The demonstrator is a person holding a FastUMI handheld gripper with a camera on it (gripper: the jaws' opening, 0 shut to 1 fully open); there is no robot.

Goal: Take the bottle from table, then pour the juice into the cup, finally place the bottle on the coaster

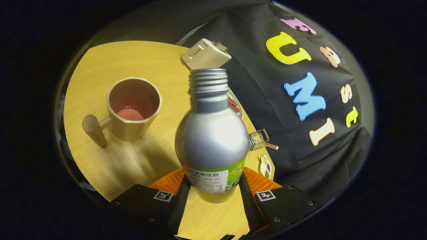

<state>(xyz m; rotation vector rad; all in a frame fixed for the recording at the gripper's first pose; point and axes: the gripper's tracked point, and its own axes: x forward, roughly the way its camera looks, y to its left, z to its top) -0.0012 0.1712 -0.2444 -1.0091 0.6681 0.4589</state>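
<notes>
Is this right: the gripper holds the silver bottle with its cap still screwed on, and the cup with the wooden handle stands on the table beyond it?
Not quite. The gripper view shows the bottle has no cap: its threaded neck is open. The rest stands: the gripper has both fingers pressed on the bottle's lower body, and the cup with the wooden handle stands on the table beyond it.

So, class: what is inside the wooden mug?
The mug holds a reddish patch low down, liquid or bare bottom I cannot tell. Its near wall hides part of the inside. The fingers clamp the bottle.
</notes>
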